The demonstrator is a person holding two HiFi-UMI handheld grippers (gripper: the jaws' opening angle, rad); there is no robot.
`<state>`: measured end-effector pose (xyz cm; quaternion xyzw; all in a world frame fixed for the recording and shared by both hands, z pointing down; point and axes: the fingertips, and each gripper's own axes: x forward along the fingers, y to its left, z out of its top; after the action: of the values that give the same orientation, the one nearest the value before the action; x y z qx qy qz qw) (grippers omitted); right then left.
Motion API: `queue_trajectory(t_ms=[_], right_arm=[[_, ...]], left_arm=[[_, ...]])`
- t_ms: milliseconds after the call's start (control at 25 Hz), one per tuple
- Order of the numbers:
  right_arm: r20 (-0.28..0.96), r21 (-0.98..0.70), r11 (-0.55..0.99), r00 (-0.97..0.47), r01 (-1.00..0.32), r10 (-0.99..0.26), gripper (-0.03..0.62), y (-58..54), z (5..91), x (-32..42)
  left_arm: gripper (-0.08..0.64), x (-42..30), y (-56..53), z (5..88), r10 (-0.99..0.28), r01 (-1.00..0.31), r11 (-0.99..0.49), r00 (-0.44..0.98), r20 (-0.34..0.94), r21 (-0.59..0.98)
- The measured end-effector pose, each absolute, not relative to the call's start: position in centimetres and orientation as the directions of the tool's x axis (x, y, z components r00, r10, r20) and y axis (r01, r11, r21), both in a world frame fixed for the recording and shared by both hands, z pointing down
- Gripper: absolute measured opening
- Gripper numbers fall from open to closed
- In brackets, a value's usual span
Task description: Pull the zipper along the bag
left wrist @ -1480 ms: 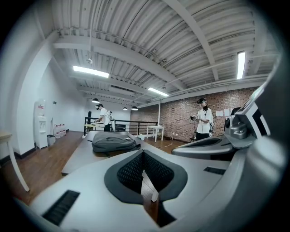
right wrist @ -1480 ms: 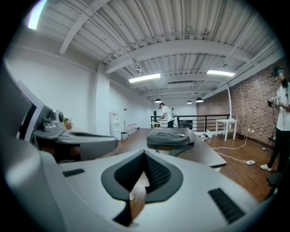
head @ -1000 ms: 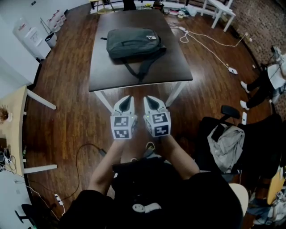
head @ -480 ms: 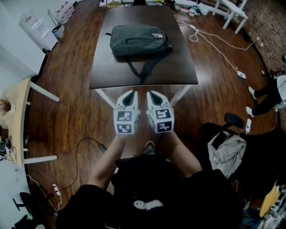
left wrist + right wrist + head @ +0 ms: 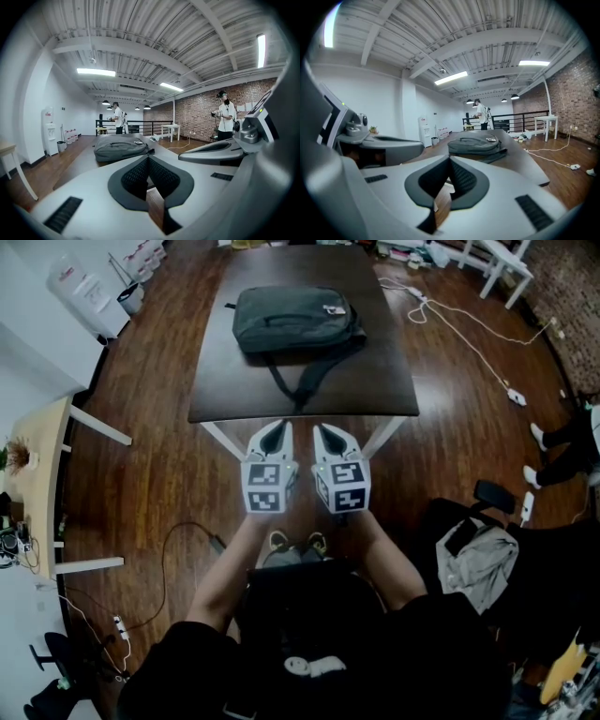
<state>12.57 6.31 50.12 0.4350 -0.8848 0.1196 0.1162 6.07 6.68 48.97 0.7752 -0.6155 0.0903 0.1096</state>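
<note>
A dark grey bag (image 5: pixel 295 320) lies flat on the dark brown table (image 5: pixel 375 381), its strap trailing toward the near edge. My left gripper (image 5: pixel 277 427) and right gripper (image 5: pixel 321 428) are side by side just short of that near edge, both pointing at the bag from well short of it. In the left gripper view the left gripper (image 5: pixel 148 157) has its jaws meeting at the tip with nothing between them, and the bag (image 5: pixel 121 147) is ahead. The right gripper (image 5: pixel 450 159) is likewise shut and empty, with the bag (image 5: pixel 476 145) beyond it.
White table legs (image 5: pixel 220 442) stand just beyond the grippers. A water dispenser (image 5: pixel 80 292) is at the far left, a beige desk (image 5: pixel 33 474) at the left, white cables (image 5: pixel 459 329) on the floor at the right, and a chair with a grey jacket (image 5: pixel 478 554) at the near right. People stand in the background.
Both grippers have moved forward together toward the table's near edge, and the table and bag look nearer. The jaws have stayed shut.
</note>
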Motion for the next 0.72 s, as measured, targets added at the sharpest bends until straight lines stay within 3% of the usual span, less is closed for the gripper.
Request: queue_trajectory(t_ms=[720], right_arm=[[0.324,-0.101,0.531,-0.533,-0.841,-0.782,0.014,2.6,50.0,9.6]], left_arm=[[0.0,2.9,2.5,49.1,-0.917,-0.957,-0.279,0.288,0.275,0.074]])
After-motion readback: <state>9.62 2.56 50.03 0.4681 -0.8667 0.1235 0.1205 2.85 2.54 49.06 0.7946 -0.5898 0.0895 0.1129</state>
